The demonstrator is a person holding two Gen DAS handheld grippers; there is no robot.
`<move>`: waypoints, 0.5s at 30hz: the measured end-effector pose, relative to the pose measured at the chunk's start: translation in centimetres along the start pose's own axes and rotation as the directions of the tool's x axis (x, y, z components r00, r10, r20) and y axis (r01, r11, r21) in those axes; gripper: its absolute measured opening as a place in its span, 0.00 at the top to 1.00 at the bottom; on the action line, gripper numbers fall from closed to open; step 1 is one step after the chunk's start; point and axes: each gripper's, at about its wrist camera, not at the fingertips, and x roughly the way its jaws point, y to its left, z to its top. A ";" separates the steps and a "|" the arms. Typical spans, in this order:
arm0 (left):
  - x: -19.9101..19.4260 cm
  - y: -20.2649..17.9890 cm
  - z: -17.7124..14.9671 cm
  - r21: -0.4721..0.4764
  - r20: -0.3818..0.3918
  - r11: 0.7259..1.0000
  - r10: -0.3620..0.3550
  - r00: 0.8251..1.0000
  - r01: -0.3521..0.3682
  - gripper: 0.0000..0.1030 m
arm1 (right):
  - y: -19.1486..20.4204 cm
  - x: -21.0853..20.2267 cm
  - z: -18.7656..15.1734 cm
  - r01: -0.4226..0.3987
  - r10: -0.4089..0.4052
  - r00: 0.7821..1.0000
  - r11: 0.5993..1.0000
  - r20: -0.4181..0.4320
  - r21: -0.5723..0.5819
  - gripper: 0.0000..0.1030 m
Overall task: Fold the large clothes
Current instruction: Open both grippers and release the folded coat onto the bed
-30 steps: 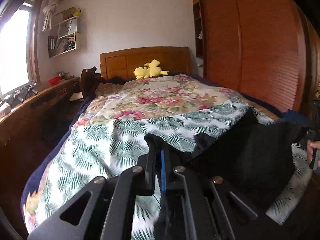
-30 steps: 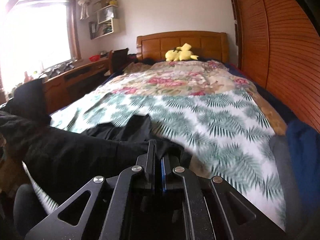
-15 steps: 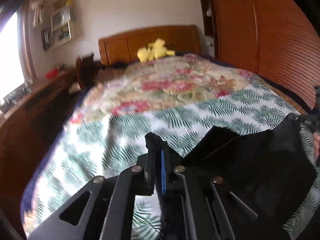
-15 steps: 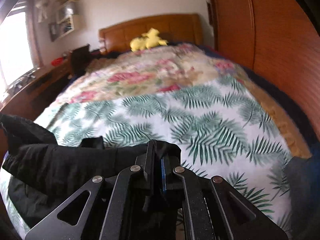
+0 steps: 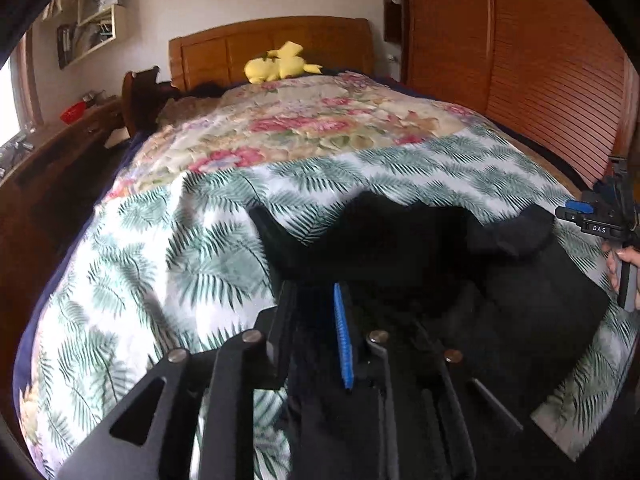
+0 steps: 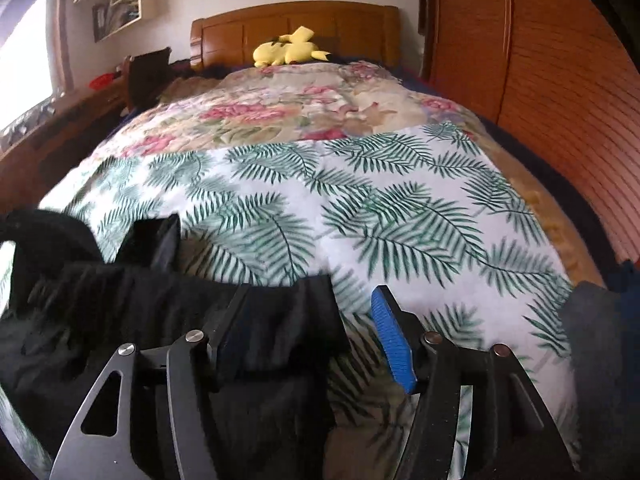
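The black garment (image 5: pixel 420 248) lies spread on the near end of the bed, over the palm-leaf sheet (image 5: pixel 200 248), its upper edge bunched into peaks and its right side reaching toward 3 o'clock in the left wrist view; in the right wrist view the same cloth (image 6: pixel 120 320) fills the frame from 7 to 9 o'clock. The left gripper (image 5: pixel 316 320) has its fingers nearly together with a fold of the black cloth pinched between them. The right gripper (image 6: pixel 312 328) has its fingers spread apart, a corner of cloth lying loose beside the left finger. Beyond the leaf sheet a floral quilt (image 6: pixel 296 108) covers the far half of the bed, and a yellow plush toy (image 6: pixel 288 50) rests against the wooden headboard (image 6: pixel 296 26) at 12 o'clock. A slatted wooden wardrobe (image 5: pixel 540 64) stands at 2 o'clock, wall shelves (image 5: pixel 96 24) hang at 10 o'clock, and a dark wooden sideboard (image 5: pixel 52 148) runs along 9 o'clock under a bright window
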 end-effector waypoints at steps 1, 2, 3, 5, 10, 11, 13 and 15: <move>-0.2 -0.1 -0.6 0.006 -0.008 1.000 -0.001 1.000 0.001 0.83 | 0.0 -0.5 -0.5 -0.004 0.004 1.000 1.000 0.000 -0.010 0.40; -0.6 -0.3 -1.3 0.019 -0.012 1.000 -0.001 1.000 0.001 0.82 | 0.1 -1.5 -1.5 -0.014 0.015 1.000 1.000 0.009 -0.022 0.40; -0.9 -0.5 -1.9 0.025 -0.014 1.000 0.002 1.000 -0.001 0.82 | 0.2 -2.2 -2.5 -0.026 0.026 0.999 0.999 0.019 -0.027 0.40; -1.6 -0.6 -3.2 0.018 -0.022 1.000 -0.013 1.000 0.014 0.81 | 0.4 -3.3 -4.3 -0.039 0.039 0.999 0.999 0.012 -0.030 0.40; -2.6 -0.8 -7.0 -0.001 -0.057 0.999 -0.038 0.998 0.038 0.79 | 0.9 -5.1 -8.3 -0.101 0.101 0.995 0.995 -0.005 -0.008 0.40; -2.8 -0.7 -7.7 -0.007 -0.061 0.999 -0.040 0.997 0.039 0.79 | 1.0 -5.4 -8.8 -0.105 0.105 0.994 0.994 -0.006 -0.006 0.39; -3.0 -0.7 -8.9 -0.018 -0.072 0.999 -0.043 0.996 0.042 0.78 | 1.3 -5.9 -9.9 -0.101 0.101 0.995 0.995 -0.006 -0.004 0.35; -3.2 -0.4 -9.9 -0.027 -0.081 0.999 -0.039 0.996 0.037 0.78 | 1.6 -6.3 -11.0 -0.098 0.098 0.995 0.995 -0.002 -0.007 0.32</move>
